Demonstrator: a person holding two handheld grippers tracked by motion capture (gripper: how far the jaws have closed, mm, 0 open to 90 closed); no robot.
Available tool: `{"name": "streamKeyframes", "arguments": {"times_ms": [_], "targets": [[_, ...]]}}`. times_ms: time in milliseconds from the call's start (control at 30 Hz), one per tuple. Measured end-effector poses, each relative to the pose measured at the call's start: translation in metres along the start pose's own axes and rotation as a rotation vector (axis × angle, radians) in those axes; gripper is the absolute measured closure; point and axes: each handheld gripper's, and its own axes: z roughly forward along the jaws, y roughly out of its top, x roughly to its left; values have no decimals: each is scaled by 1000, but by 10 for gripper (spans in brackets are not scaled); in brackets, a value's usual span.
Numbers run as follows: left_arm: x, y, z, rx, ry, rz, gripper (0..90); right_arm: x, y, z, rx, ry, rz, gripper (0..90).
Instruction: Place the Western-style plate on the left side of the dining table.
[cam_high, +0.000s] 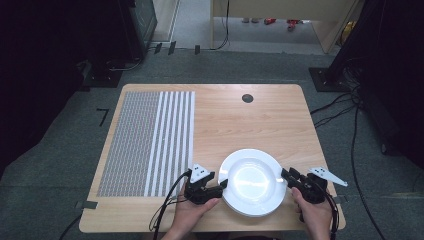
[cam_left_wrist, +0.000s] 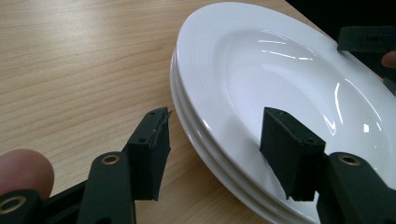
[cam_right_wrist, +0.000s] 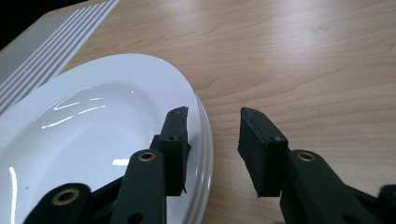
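A stack of white plates (cam_high: 252, 181) was seen near the front edge of the wooden table (cam_high: 240, 115), toward its right half; 3 rims could be counted in the left gripper view (cam_left_wrist: 280, 93), and stacked rims were also visible in the right gripper view (cam_right_wrist: 93, 140). The left gripper (cam_high: 223, 185) was held in the left hand (cam_high: 192, 212) at the stack's left edge, jaws spread wide, with 1 pad over the top plate's rim and the other out over bare wood (no contact with the plate could be confirmed). The right gripper (cam_high: 285, 174) was held in the right hand (cam_high: 314, 215) at the stack's right edge, jaws parted moderately, 1 pad over the rim and the other over the tabletop beside it. A grey-and-white striped mat (cam_high: 150, 142) was noted covering the table's left part, well apart from the plates. A small dark round disc (cam_high: 247, 98) was noted near the far edge.
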Motion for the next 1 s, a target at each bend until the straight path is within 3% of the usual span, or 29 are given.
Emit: {"name": "streamKeyframes", "arguments": {"times_ms": [100, 233, 367, 400, 500, 667, 733, 1000], "targets": [[-1, -1, 0, 1, -2, 2, 442, 0, -1, 1, 0, 14, 7, 632], [0, 0, 0, 3, -9, -5, 455, 0, -1, -1, 21, 31, 63, 664], [-1, -1, 1, 7, -15, -9, 463, 0, -1, 0, 26, 52, 52, 697], [-1, -1, 1, 9, -20, -12, 463, -1, -3, 0, 32, 87, 77, 701], [-3, -2, 1, 12, -23, -13, 460, -2, -3, 0, 45, 100, 118, 713], [-6, -2, 0, 2, 24, 0, 430, -2, -2, -4, 46, 87, 150, 759], [-4, -2, -1, 2, 30, -11, 426, -4, -1, -5, 48, 121, 191, 770], [-4, -3, 2, 32, -29, -36, 429, -6, -2, -5, 46, 132, 208, 779]]}}
